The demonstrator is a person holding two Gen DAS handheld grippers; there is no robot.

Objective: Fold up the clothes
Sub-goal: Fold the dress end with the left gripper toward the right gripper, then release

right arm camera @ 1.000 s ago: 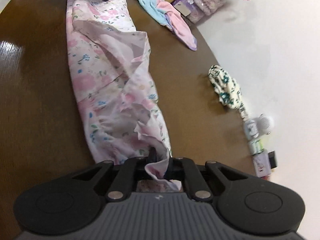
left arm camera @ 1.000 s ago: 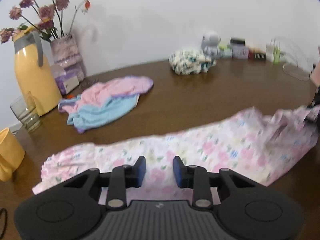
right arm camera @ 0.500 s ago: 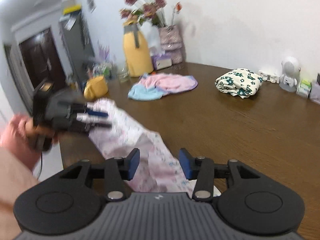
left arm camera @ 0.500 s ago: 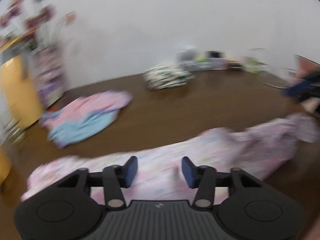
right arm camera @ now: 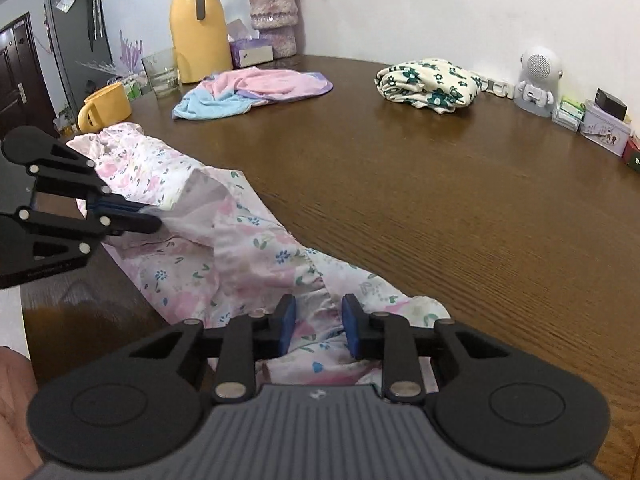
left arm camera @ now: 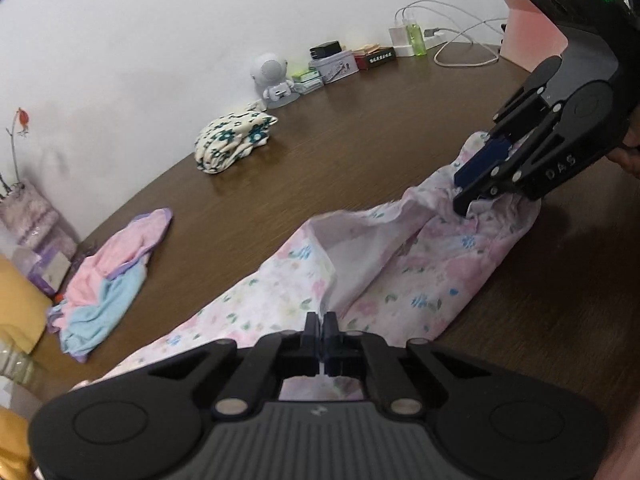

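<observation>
crumpled floral garment on table

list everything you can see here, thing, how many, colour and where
floral garment: 1, pale pink with flowers, stretched along the near table edge
pink and blue cloth: 1 heap, pink, blue, purple trim, far left
folded cloth: 1, cream with dark green flowers, by the wall
thermos jug: 1, yellow, far left corner
mug: 1, yellow, left edge
glass: 1, clear, beside the jug
vase: 1, pinkish, by the wall
robot figure: 1, white, by the wall
tin box: 1, pale, right of the figure
table: 1, dark brown wood
left gripper: 1, black, shut on the garment
right gripper: 1, black, jaws closing astride the garment
</observation>
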